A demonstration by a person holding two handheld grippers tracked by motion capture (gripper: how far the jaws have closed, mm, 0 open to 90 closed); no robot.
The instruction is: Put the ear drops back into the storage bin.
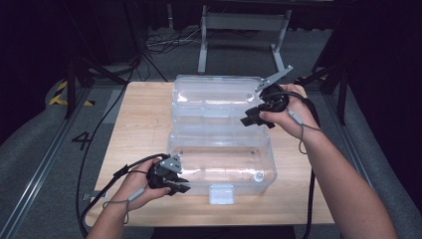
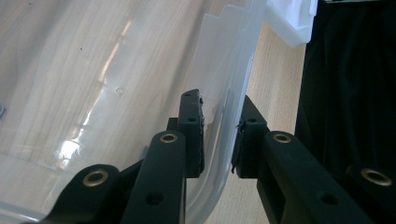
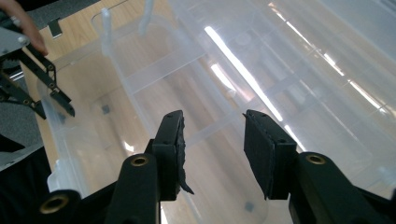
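Note:
A clear plastic box (image 1: 271, 164) stands on the wooden table with its lid (image 1: 219, 94) laid back flat behind it. My left gripper (image 1: 179, 188) is at the box's near left corner. Its jaws straddle the corner wall (image 2: 223, 116), one inside and one outside, pressed on it. My right gripper (image 1: 254, 121) hovers over the right side of the box near the hinge. Its jaws (image 3: 212, 140) stand apart with nothing between them, looking down into the box (image 3: 140, 79). The left gripper (image 3: 46, 88) also appears at the far corner in the right gripper view.
A white latch (image 1: 220, 193) hangs from the box's front wall. A small metal piece (image 1: 258, 175) lies on the box floor at the near right. The table (image 1: 144, 124) has bare wood left of the box. Cables and a metal frame stand on the floor beyond.

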